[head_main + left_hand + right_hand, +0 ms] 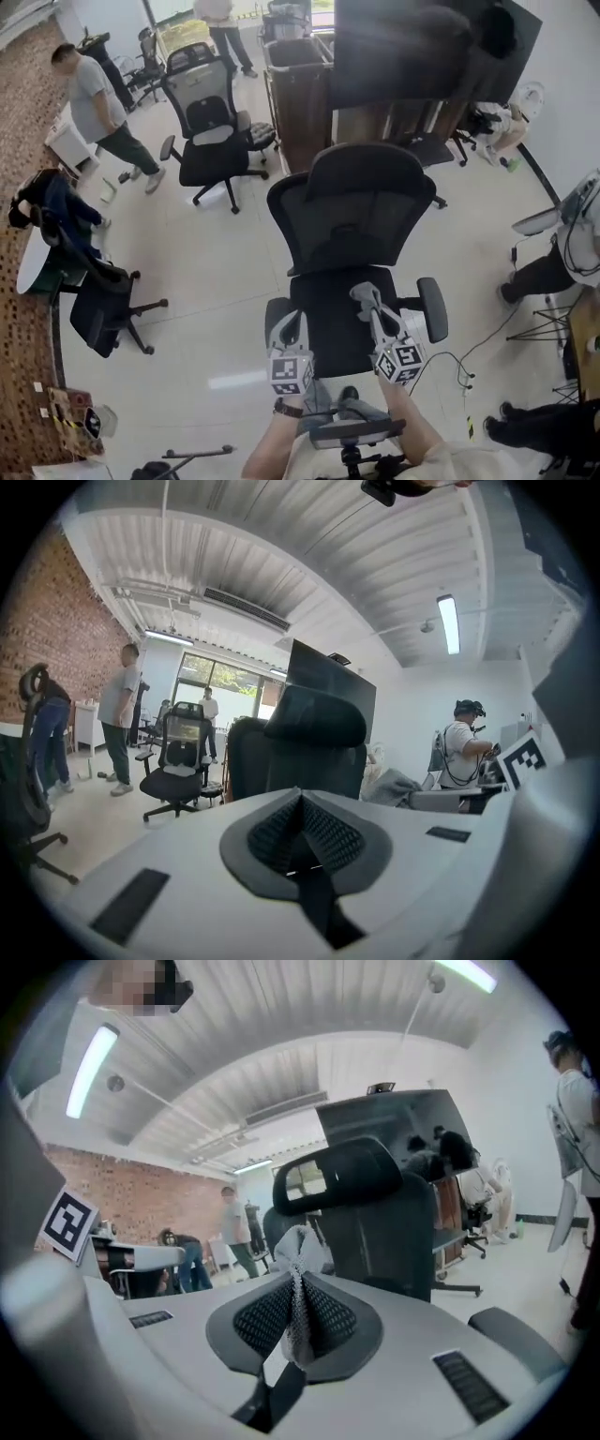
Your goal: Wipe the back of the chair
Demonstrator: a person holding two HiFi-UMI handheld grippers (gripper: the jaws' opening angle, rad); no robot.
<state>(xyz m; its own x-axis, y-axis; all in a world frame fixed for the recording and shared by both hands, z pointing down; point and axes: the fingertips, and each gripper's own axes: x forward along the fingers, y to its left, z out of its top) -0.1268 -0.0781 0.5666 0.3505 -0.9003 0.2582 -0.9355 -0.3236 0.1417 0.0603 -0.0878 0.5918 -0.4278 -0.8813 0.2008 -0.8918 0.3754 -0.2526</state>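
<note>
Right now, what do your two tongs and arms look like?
Both the left tongs and right tongs are pale grey plastic with dark grey textured pads. Each carries a cube printed with black-and-white square markers. A dark watch sits on the left wrist.

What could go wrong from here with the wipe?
1. The right gripper pinches the cloth with only a small tuft past its tips. The hard tips might scrape the chair back instead of wiping it.
2. The left gripper is shut and empty, so nothing braces the chair back. A push could swing it away.
</note>
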